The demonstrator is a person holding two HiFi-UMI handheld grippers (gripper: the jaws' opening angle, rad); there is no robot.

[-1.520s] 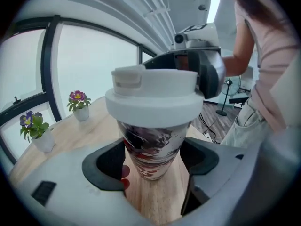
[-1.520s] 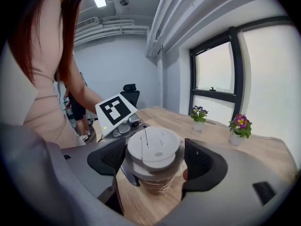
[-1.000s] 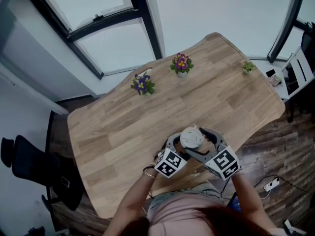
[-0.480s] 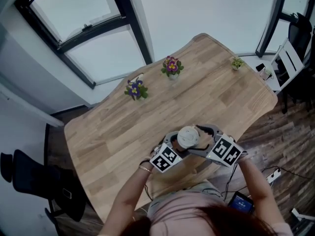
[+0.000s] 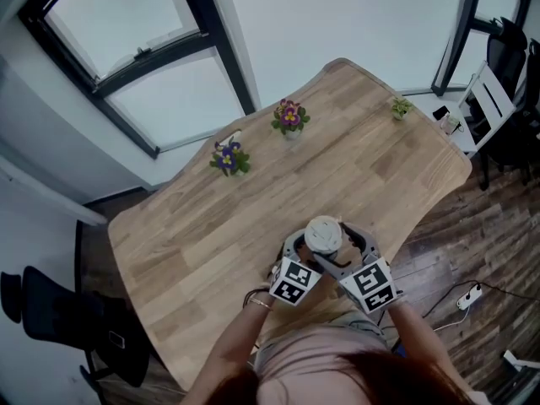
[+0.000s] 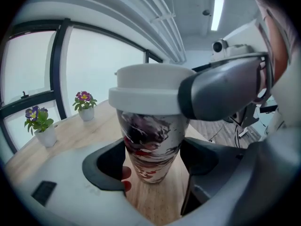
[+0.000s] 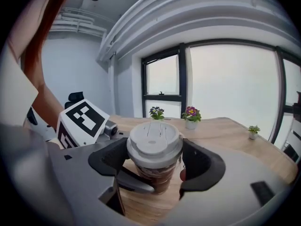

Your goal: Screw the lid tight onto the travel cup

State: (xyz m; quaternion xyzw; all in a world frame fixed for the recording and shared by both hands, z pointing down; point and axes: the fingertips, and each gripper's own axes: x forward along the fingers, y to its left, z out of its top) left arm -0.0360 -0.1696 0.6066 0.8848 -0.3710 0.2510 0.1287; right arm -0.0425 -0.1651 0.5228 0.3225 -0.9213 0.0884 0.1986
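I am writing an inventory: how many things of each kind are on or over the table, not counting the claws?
Flowering potted plants: 2
Green potted plant: 1
Travel cup: 1
Lid, on the cup: 1
Total: 5

Upright patterned travel cup (image 6: 151, 145), white lid (image 7: 154, 138) atop

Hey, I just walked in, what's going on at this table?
A person holds a gripper in each hand at the near edge of a wooden table. The left gripper clamps the patterned body of a travel cup standing on the table, while the right gripper grips its white lid, set on top.
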